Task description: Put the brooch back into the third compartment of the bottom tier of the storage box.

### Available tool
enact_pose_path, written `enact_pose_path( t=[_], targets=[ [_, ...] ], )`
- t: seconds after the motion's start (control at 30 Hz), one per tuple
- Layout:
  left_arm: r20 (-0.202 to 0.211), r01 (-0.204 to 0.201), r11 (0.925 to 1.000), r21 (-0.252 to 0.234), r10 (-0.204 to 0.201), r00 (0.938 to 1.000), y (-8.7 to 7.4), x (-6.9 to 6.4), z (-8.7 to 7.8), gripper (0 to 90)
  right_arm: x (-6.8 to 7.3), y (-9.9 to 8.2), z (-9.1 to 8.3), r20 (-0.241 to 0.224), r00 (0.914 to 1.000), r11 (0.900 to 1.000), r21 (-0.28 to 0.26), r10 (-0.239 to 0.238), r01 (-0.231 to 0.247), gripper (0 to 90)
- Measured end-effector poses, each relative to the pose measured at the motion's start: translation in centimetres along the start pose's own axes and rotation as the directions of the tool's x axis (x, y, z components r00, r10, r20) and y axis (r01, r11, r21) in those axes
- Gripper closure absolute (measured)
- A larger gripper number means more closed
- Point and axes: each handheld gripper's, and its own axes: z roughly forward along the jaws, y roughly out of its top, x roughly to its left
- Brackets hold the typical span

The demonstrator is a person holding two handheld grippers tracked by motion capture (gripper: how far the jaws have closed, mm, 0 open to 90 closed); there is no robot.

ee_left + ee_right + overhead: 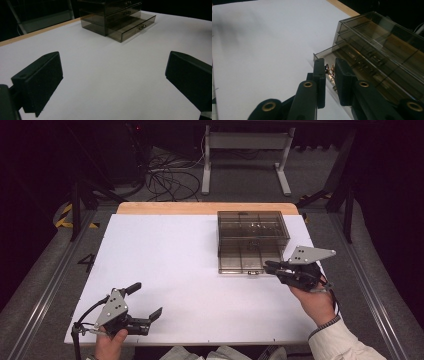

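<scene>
Right tool [329,72] pinching the handle [330,70] of the bottom drawer [248,261], partly out; left tool [148,303] spread, idle.

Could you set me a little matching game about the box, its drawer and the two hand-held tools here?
Things:
1. left gripper
2. right gripper
3. bottom drawer
4. drawer box

States:
A. pulled partly out
B. smoky see-through, on the far right of the white table
C. fingers spread wide over bare table
D. fingers closed on the drawer handle

Pairs: 1-C, 2-D, 3-A, 4-B
</scene>
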Motion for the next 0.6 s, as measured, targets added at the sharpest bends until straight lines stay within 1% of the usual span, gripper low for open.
enact_pose_path(
  t=[0.17,0.33,0.43,0.53,0.6],
  targets=[
    [-0.001,0.0,1.0,0.001,0.0,1.0,0.0,0.0,0.0,2.1,-1.0,0.7,0.1,0.041,0.9988,0.9996,-0.012,0.027,-0.027,79.9],
    [0.0,0.001,1.0,-0.001,-0.001,1.0,0.0,0.1,0.0,2.1,-1.8,0.7,0.5,0.065,0.996,0.9981,-0.014,0.061,-0.061,79.8],
    [0.002,0.007,1.0,-0.002,-0.007,1.0,0.0,0.1,0.0,2.1,-2.4,0.6,0.9,0.083,0.9933,0.9968,0.003,0.08,-0.08,79.8],
    [-0.001,-0.001,1.0,-0.001,0.001,1.0,0.0,0.1,0.0,2.1,-3.0,0.5,1.2,0.105,0.9905,0.9956,0.022,0.089,-0.091,79.8],
    [0.0,0.004,1.0,0.0,-0.004,1.0,0.0,0.1,0.0,2.1,-3.4,0.4,1.4,0.118,0.9884,0.9945,0.03,0.096,-0.1,79.8]
  ],
)
